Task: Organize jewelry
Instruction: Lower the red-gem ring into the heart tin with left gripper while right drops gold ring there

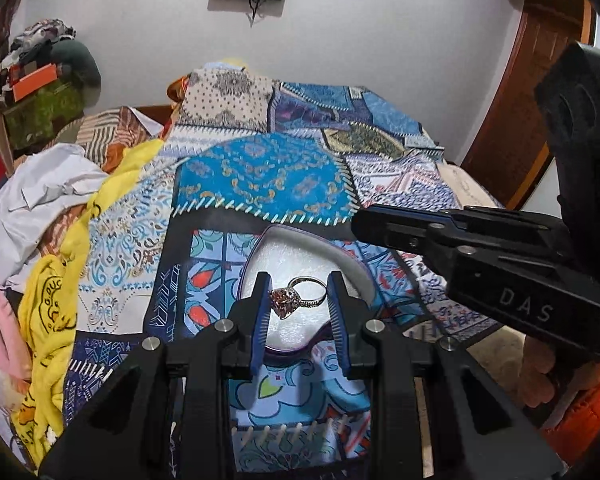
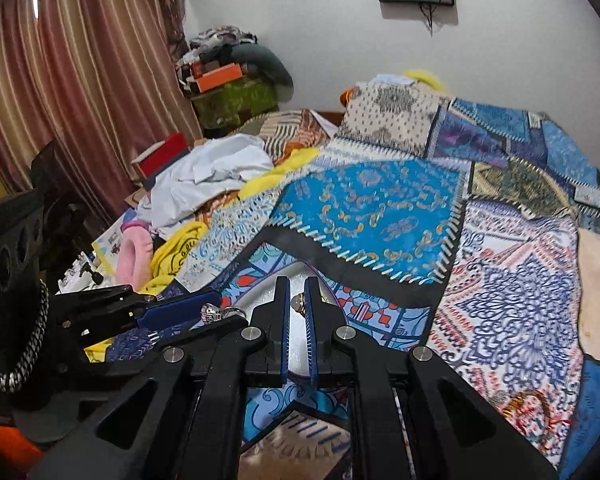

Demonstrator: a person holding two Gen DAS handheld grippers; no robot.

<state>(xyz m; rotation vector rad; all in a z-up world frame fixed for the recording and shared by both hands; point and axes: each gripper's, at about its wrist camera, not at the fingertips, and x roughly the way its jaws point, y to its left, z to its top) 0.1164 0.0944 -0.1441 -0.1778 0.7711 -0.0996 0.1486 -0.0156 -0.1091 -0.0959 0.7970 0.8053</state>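
Note:
A silver ring with a large amber stone (image 1: 296, 297) sits between the fingers of my left gripper (image 1: 299, 294), which grips it above a white heart-shaped box (image 1: 356, 276) on the patchwork bedspread. The ring also shows in the right wrist view (image 2: 214, 313), at the left gripper's blue fingertips. My right gripper (image 2: 297, 304) is nearly closed on a small ring with a pale stone (image 2: 298, 302), over the same white box (image 2: 260, 292). In the left wrist view the right gripper (image 1: 384, 222) reaches in from the right, just beyond the box.
The patchwork bedspread (image 1: 268, 176) covers the bed. Piled clothes, yellow (image 1: 48, 320) and white (image 1: 44, 192), lie on the left. A bangle with red thread (image 2: 528, 408) lies at the right. A curtain (image 2: 80, 80) and a wooden door (image 1: 520, 100) flank the room.

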